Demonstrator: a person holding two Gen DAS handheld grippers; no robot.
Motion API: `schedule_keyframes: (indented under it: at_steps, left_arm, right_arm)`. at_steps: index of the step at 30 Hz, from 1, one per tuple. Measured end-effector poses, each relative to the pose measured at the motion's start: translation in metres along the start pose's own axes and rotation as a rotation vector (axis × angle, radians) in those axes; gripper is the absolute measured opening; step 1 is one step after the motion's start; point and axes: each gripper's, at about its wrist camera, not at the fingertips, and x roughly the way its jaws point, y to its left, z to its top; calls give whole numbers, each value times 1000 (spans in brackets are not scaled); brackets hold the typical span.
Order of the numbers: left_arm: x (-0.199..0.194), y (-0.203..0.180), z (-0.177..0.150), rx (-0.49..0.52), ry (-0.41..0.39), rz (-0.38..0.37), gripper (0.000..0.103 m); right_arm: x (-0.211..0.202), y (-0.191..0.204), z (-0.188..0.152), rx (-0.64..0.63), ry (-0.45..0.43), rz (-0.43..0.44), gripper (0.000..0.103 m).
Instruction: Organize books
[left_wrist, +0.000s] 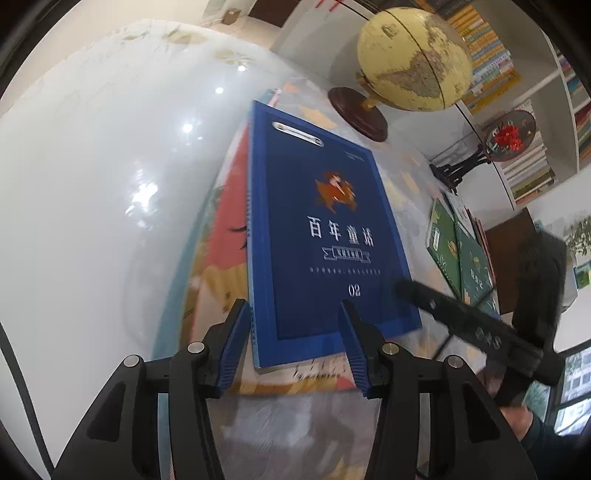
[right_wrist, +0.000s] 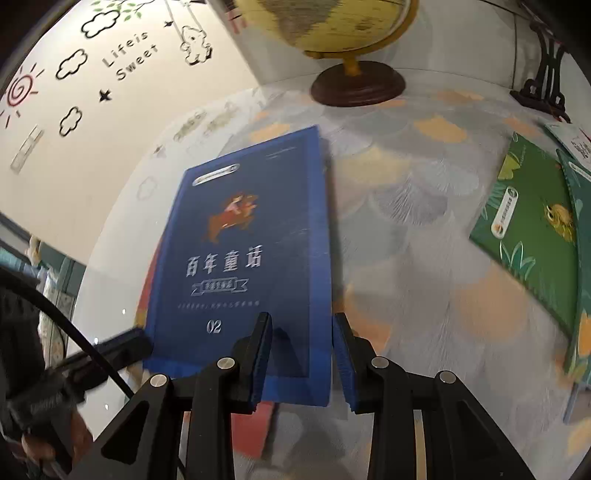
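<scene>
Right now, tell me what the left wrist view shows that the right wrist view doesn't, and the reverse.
Only the left wrist view shows the bookshelves, the round red-flower ornament on its dark stand, and the left hand-held gripper, open over the blue book's near edge. Only the right wrist view shows the wall stickers reading "Life is Sweet" and the right hand-held gripper, open astride the book's right edge. Both show the blue book lying on a red one, the globe, the green books and the patterned tablecloth.

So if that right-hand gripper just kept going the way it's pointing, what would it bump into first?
Most likely the blue book. The right gripper points down at the book's near right corner, jaws open and straddling its right edge. Depth is hard to judge, so one finger might meet the tablecloth beside it.
</scene>
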Motion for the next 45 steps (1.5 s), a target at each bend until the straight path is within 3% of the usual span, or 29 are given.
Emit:
schedule_keyframes:
  at_steps: [7, 20, 24, 28, 30, 32, 33, 37, 39, 40, 45]
  left_arm:
    - [-18, 20, -18, -50, -14, 6, 46]
    - [-18, 26, -9, -105, -95, 56, 47]
    - [-21, 27, -11, -128, -110, 58, 47]
    - [-36, 18, -25, -118, -135, 113, 47]
    - [-41, 2, -29, -73, -121, 128, 48]
    - [-43, -21, -32, -17, -91, 111, 57]
    - [-43, -35, -33, -3, -88, 98, 67]
    - [-32, -95, -36, 52, -87, -31, 67]
    - [-17, -135, -37, 113, -58, -87, 67]
    - [-8, -157, -39, 156, -44, -109, 68]
    - [51, -261, -44, 309, 22, -140, 68]
  right_arm:
    - [0, 20, -37, -54, 32, 1, 33]
    - [14, 37, -37, -90, 32, -12, 36]
    - [6, 31, -46, -96, 46, 24, 36]
    - [-16, 6, -62, -67, 40, 22, 36]
    - [-30, -11, -70, -41, 36, 23, 36]
    - [-46, -30, -77, -17, 28, 8, 36]
    - [-56, -43, -82, 5, 33, -8, 36]
    - [-95, -85, -91, 98, -7, -32, 40]
    - [-117, -107, -94, 143, -40, -49, 57]
    - [-129, -119, -94, 166, -65, -62, 59]
    - [-178, -188, -93, 209, -148, -159, 60]
